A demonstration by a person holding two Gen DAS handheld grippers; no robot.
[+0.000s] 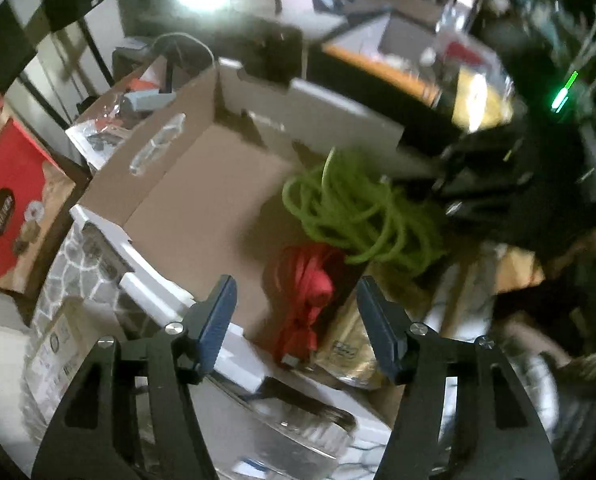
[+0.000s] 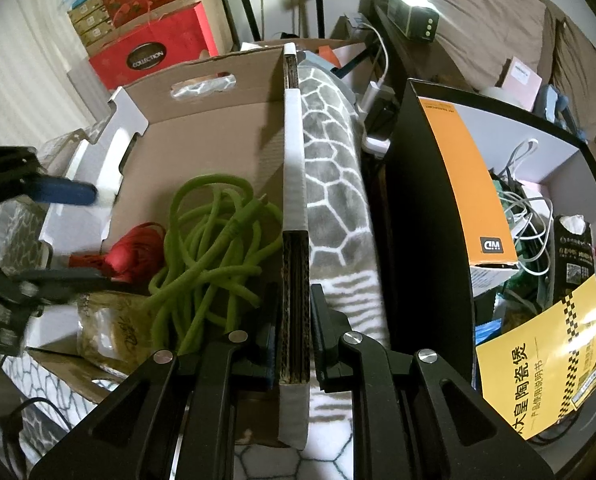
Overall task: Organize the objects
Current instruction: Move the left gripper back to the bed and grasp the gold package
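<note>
An open cardboard box (image 1: 170, 148) holds a tangled green cable (image 1: 353, 212), a red cable bundle (image 1: 309, 280) and a gold foil packet (image 1: 349, 340). My left gripper (image 1: 296, 284) hovers over the box's near corner, its blue pads apart and nothing pressed between them; the red bundle lies below the gap. In the right wrist view my right gripper (image 2: 296, 290) is shut on the box's side wall (image 2: 294, 240). There the green cable (image 2: 214, 240) and the red bundle (image 2: 134, 252) lie inside, and the left gripper (image 2: 62, 236) comes in from the left.
A grey-and-white patterned blanket (image 2: 333, 184) lies under and beside the box. To the right, a black bin (image 2: 417, 220) holds an orange carton (image 2: 469, 184), white cables and a yellow leaflet (image 2: 545, 368). Red gift boxes (image 2: 150, 48) are stacked behind.
</note>
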